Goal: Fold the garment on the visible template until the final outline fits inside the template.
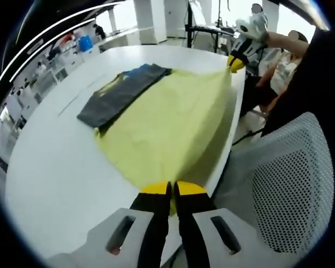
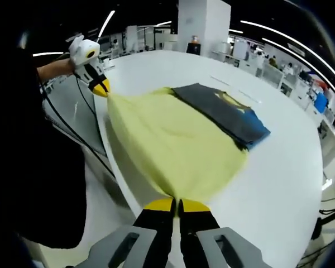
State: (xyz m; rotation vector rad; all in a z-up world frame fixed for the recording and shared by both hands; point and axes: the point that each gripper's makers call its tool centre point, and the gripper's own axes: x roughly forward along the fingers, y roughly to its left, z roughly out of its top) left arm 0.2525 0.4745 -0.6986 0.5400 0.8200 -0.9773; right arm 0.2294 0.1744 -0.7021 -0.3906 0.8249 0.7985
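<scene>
Two garments lie on the white table [image 1: 50,167]: one yellow garment [image 1: 167,128] and one dark folded garment [image 1: 120,95] with a blue patch, which rests on the yellow one's far edge. The yellow garment is spread flat and stretched taut along the table's near edge. The left gripper [image 1: 173,190] has its jaws closed on one corner of it; the right gripper [image 2: 176,205] pinches the opposite corner. A white mesh chair [image 1: 290,184] stands beside the table.
</scene>
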